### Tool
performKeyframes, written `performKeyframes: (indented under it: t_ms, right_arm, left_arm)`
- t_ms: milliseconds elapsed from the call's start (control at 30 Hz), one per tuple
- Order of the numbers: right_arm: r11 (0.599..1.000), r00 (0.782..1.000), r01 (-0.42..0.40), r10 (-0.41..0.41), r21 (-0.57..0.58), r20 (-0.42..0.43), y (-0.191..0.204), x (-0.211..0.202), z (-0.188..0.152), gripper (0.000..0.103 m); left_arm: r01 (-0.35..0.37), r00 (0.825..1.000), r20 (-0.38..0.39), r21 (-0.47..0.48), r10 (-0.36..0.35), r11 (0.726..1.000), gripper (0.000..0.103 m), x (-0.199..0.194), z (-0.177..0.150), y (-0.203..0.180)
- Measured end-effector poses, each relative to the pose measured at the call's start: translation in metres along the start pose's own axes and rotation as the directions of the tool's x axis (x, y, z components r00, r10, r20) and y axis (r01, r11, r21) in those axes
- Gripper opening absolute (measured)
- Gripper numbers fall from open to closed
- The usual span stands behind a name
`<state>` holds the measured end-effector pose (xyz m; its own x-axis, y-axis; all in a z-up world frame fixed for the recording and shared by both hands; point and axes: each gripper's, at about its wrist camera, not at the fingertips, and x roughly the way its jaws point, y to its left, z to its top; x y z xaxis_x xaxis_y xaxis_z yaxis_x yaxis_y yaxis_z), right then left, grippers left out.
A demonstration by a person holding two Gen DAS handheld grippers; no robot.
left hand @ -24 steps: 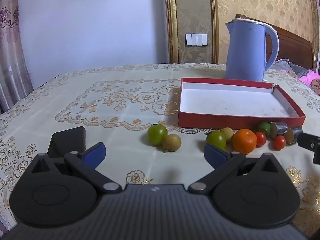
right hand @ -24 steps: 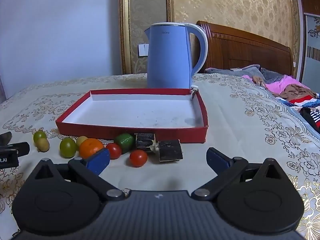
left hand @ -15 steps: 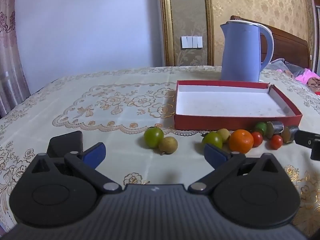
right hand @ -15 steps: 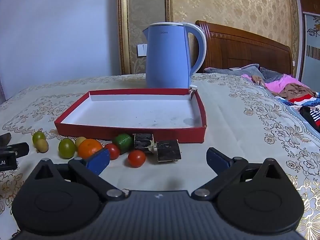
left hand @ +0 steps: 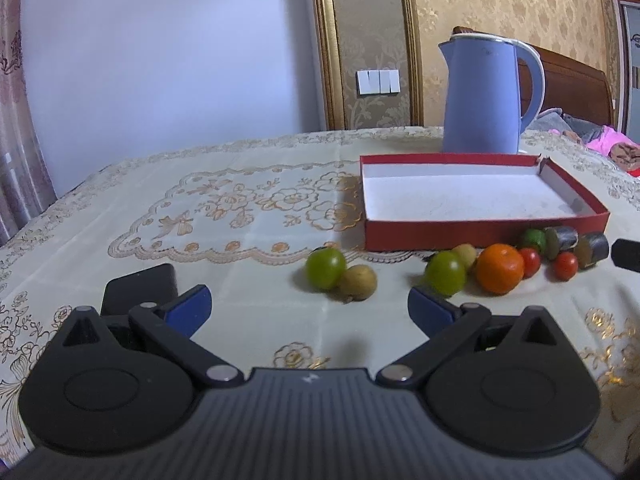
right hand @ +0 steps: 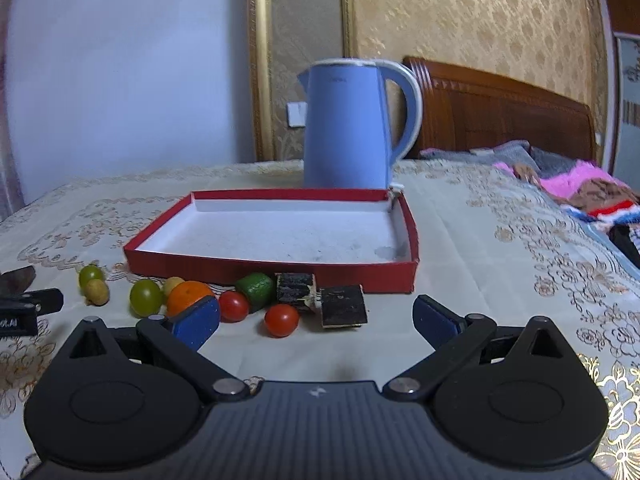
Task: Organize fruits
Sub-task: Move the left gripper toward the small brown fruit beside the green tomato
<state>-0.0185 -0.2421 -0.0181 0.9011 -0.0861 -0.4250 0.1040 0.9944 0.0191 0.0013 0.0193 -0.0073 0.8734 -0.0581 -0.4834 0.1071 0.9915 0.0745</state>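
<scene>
1. The fruits are lying in a loose row on the tablecloth (left hand: 248,280), just in front of the red tray (right hand: 272,268): an orange (left hand: 499,268), two red cherry tomatoes (right hand: 281,320) and (right hand: 234,306), a green fruit (left hand: 445,273) with a small yellowish one (left hand: 466,254) touching it from behind, and a green block-shaped piece (right hand: 256,287).
2. A second green fruit (left hand: 325,268) and a brown fruit (left hand: 359,283) are sitting together, touching, off to the left of the row.
3. Two dark cut chunks (right hand: 295,287) and (right hand: 343,306) are lying at the right end, close to the tray's front wall.
4. The tray is sitting with nothing in it; a blue kettle (right hand: 346,128) is standing right behind it.
5. The left gripper (left hand: 310,312) is hovering released and wide over bare cloth near the fruit pair, gripping nothing.
6. The right gripper (right hand: 316,320) is likewise hanging spread wide and empty, above the tomatoes.
7. The cloth is cream with gold floral embroidery; behind are gold patterned wallpaper, a light switch panel (left hand: 379,82), a wooden headboard (right hand: 500,120) and bedding (right hand: 580,188).
8. Compared with a moment ago, the left wrist view is swinging leftward, so the tray and kettle are sitting further right, while the fruits are staying put.
</scene>
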Motion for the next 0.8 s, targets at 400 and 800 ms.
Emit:
performKeyframes:
  t_ms: [400,800]
  right_arm:
    - [0.998,0.998,-0.058,0.058,0.007,-0.016,-0.003,0.001,-0.006,0.103]
    - [0.999,0.999,-0.043,0.043,-0.009,-0.004,-0.007,0.001,-0.009,0.103]
  left_arm:
    - [-0.007,0.998,-0.063,-0.014,0.006,1.0,0.103,0.022,0.004,0.002]
    - [-0.056,0.994,-0.095,0.008,0.057,0.998,0.103,0.04,0.011,-0.021]
